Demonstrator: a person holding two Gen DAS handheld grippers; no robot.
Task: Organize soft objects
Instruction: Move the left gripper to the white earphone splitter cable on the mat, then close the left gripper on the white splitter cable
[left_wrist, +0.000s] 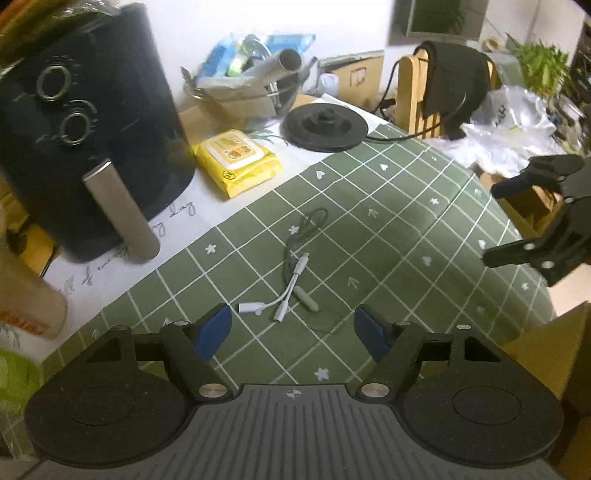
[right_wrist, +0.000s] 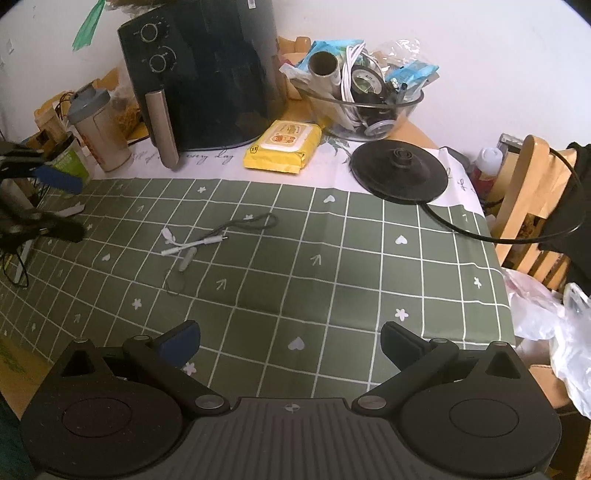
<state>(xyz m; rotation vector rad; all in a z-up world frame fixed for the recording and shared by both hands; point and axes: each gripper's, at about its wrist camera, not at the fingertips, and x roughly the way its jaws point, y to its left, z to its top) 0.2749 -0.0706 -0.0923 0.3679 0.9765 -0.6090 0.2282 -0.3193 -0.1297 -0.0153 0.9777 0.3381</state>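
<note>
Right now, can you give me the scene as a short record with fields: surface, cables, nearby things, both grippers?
surface: green checked tablecloth
cables: white adapter cable tangled with dark cord, mid-table
behind cables: yellow wet wipes pack, black air fryer, kettle base, glass bowl of clutter
left gripper: jaws open, empty, above cables
right gripper: jaws open, empty

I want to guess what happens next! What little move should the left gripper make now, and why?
Probably ease the left gripper down a little onto the white adapter cable. Its jaws stand open and empty, and the cable tangle lies loose on the green tablecloth just ahead of the fingertips. The right gripper is open too, over bare cloth.
</note>
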